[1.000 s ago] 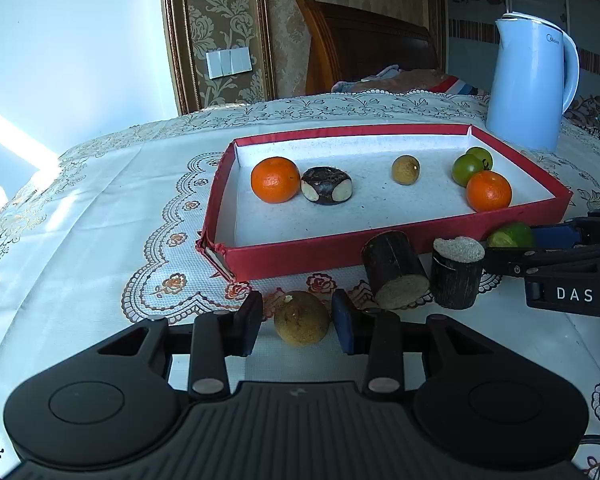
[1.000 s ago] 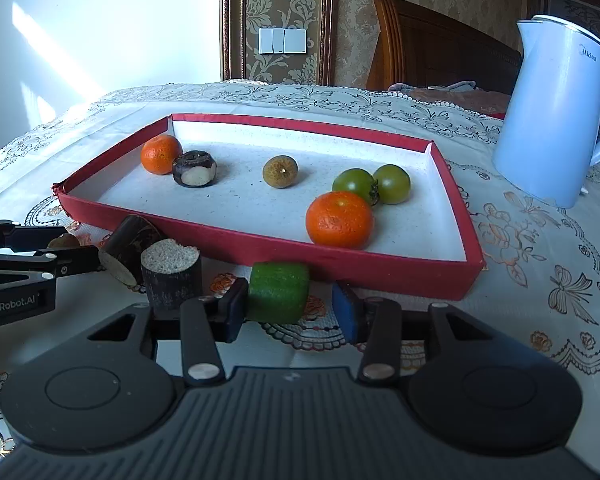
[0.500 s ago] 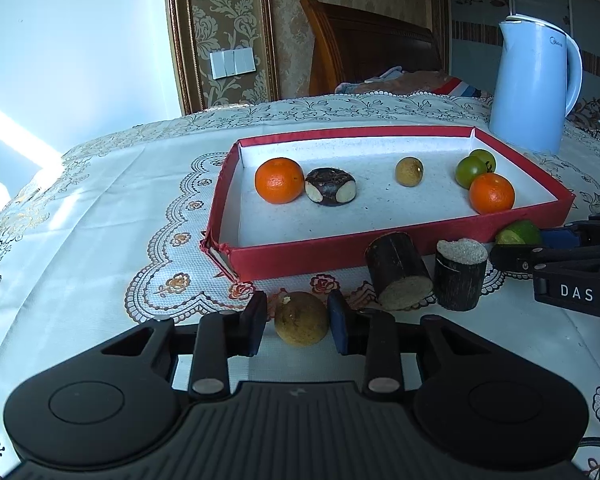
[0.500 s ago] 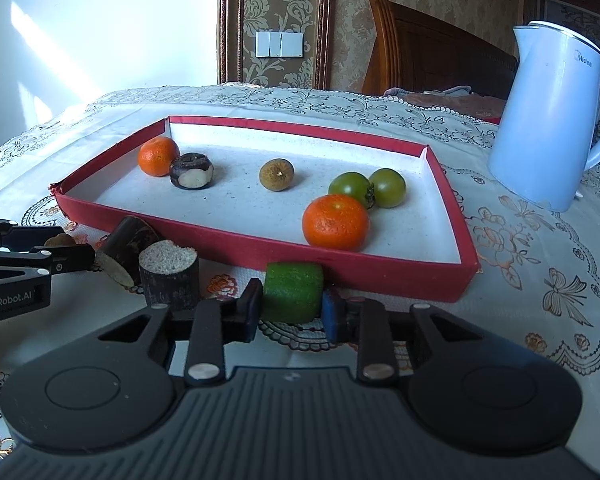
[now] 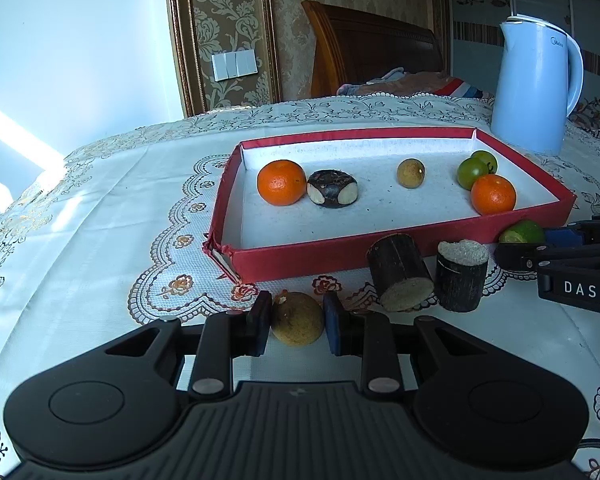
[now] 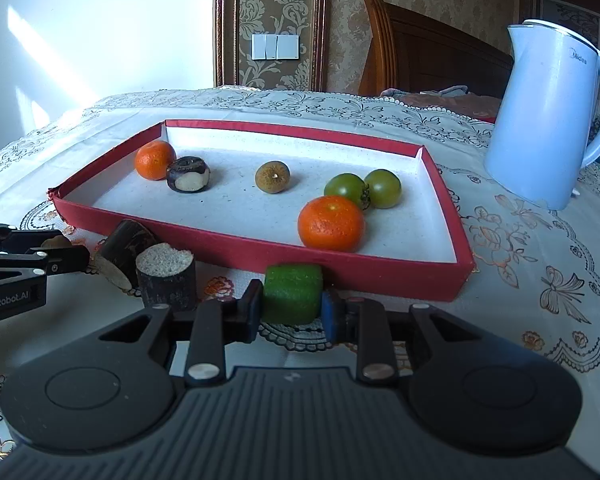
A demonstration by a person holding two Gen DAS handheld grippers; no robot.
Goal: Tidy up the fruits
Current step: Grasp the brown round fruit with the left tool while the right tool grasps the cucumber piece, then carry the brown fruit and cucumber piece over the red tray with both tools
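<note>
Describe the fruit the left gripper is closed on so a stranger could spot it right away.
Find the red tray on the lace tablecloth; on the cloth in front of its near wall, beside two dark cut cylinders, sits a round tan-brown fruit. It is the only thing between the left gripper pads, dull and rough, unlike the green piece further right.

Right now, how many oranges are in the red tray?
2. One orange sits at the tray's far-left end beside a dark chestnut-like piece; the other orange sits near the front right rim. None looks hidden.
</note>
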